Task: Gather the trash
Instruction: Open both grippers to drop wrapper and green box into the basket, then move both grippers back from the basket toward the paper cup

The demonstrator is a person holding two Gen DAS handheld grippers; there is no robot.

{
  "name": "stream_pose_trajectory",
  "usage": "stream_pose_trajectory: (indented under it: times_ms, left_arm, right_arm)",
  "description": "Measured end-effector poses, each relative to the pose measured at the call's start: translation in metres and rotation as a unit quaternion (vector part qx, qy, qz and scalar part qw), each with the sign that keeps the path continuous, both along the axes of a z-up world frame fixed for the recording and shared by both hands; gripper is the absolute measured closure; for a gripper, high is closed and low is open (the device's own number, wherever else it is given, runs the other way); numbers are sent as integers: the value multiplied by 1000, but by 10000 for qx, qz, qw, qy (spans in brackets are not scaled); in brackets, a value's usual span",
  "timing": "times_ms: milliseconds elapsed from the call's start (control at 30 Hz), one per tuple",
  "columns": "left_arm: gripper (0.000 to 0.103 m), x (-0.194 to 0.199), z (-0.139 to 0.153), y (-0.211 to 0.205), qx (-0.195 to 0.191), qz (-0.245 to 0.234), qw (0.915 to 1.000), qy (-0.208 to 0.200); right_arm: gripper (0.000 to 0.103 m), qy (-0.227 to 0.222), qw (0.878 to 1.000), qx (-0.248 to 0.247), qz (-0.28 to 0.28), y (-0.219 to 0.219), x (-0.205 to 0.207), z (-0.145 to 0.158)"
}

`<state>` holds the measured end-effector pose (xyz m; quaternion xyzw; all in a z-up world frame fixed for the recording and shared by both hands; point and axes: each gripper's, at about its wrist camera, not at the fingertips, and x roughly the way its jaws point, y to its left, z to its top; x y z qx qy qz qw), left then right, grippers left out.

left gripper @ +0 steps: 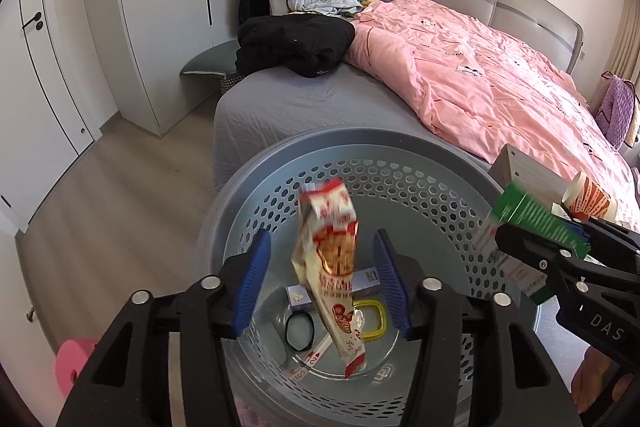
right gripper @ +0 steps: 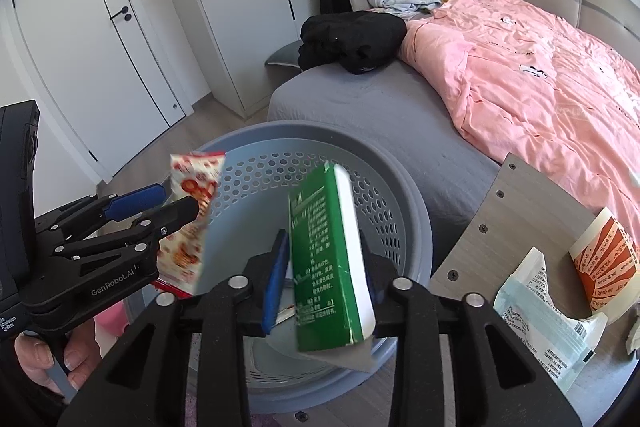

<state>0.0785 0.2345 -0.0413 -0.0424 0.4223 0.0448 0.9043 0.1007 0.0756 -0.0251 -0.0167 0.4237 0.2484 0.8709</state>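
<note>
**Bedroom: trash over basket**

Bedroom w/ pink-quilted bed (left gripper: 500, 83); grey perforated basket (left gripper: 400, 147) beside its near edge. Left claw (left gripper: 322, 281) wide, red-white snack wrapper (left gripper: 332, 259) loose between pads, above basket. Right claw (right gripper: 324, 281) partly open, green box (right gripper: 320, 267) between pads.

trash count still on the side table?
2: a cup at the right end of the table, and a packet left of it, nearer the camera. Something at the frame's right edge may be a third.
</note>
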Motion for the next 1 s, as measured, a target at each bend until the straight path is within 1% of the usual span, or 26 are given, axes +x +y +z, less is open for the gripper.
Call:
stream_pose_trajectory:
  times_ms: [33,200,367,1000]
  left_arm:
    - [45,-1,1,0,31,20,10000,-27]
    - [38,-3,3,-1,186,87,9998,-86]
    - [38,-7,5,-4,293,116,9994,-117]
    - [38,-14,12,-16,355,54,9993,-126]
  right_arm:
    - [56,-33,10000,15,5,0,-1,1]
    - [56,-56,10000,8,1,0,-2,3]
    - [56,-28,10000,41,-40,-3,-2,1]
    - [53,-88,9997,126,-184,-21,-8,6]
